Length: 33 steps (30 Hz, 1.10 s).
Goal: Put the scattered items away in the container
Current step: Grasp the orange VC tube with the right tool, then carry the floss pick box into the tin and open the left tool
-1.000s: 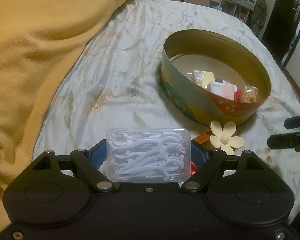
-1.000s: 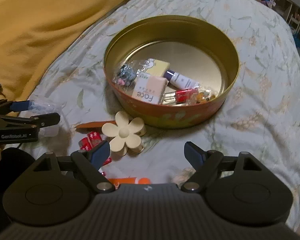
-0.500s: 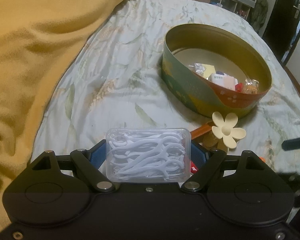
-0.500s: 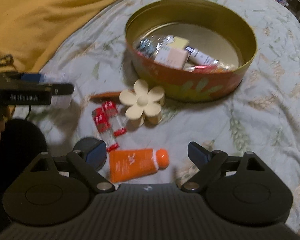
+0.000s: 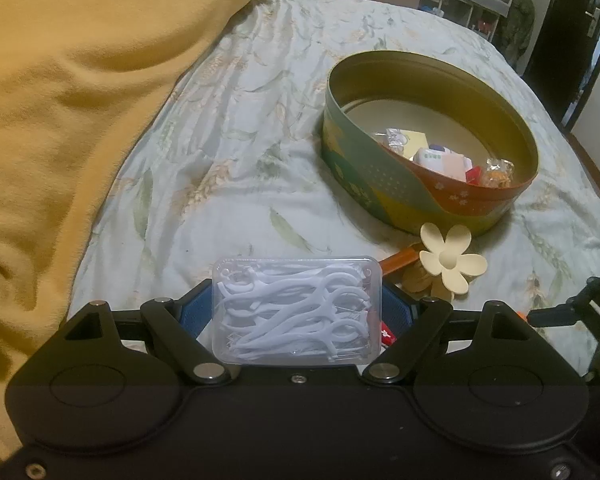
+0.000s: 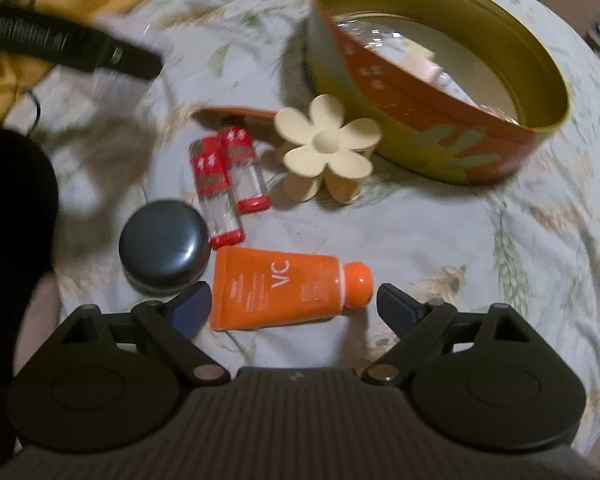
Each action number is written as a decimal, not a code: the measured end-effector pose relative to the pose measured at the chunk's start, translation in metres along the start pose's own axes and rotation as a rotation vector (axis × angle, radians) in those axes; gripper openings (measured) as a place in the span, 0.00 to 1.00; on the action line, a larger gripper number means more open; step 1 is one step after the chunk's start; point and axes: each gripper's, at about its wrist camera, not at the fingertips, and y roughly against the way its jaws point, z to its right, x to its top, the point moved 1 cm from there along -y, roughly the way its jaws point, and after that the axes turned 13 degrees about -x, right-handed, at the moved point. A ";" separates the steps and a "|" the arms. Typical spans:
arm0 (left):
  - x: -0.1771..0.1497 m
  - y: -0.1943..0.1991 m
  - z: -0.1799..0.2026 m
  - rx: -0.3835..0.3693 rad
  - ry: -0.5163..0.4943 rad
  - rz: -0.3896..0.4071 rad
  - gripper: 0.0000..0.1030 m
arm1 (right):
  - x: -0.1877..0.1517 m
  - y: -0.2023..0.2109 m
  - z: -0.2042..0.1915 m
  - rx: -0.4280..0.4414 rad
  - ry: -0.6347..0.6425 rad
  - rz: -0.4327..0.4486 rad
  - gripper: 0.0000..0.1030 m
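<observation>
Orange is the colour that now fills the lower centre of the right wrist view: the orange tube (image 6: 280,290) marked VC lies on the bedsheet (image 6: 440,240) right between the wide-spread fingers of the right gripper (image 6: 294,306), which hold nothing. One second ago this tube was only a thin edge at the bottom of the frame and the tin was in the centre; half a second ago the tube came into view. So the right gripper has pulled back from the tin and come down over the tube, and I judge that this is its next thing to pick.

The left gripper (image 5: 297,308) is closed on the clear floss pick box (image 5: 296,308), as in both earlier pictures, and has changed its place only a little. The box is not yet in the round tin (image 5: 380,184), which stands in the upper right of the left view and already has several small things inside.

Other things lie on the sheet: the cream flower hair clip (image 6: 326,146) close to the tin wall in the centre of the right view, two red-capped clear tubes (image 6: 226,184) to its left, and a dark round jar (image 6: 164,240) at lower left, near the left finger of the right gripper. The tidying is therefore about half done, in my judgement.
</observation>
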 end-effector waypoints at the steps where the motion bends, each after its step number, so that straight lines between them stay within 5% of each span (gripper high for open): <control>1: 0.000 0.000 0.000 0.000 0.000 0.000 0.81 | 0.000 -0.001 -0.003 -0.009 0.016 0.004 0.96; 9: 0.000 0.001 0.002 0.004 -0.007 -0.006 0.81 | 0.002 -0.018 -0.012 -0.036 0.042 -0.016 0.98; 11: 0.000 0.001 0.002 0.005 -0.008 -0.008 0.81 | 0.003 -0.021 -0.004 0.013 -0.015 -0.049 0.91; 18: 0.002 0.004 0.006 0.016 -0.019 -0.005 0.81 | -0.007 -0.008 0.024 0.080 -0.134 -0.071 0.91; 33: 0.006 0.012 0.035 0.026 -0.086 -0.011 0.81 | -0.045 0.020 0.112 0.069 -0.380 -0.034 0.91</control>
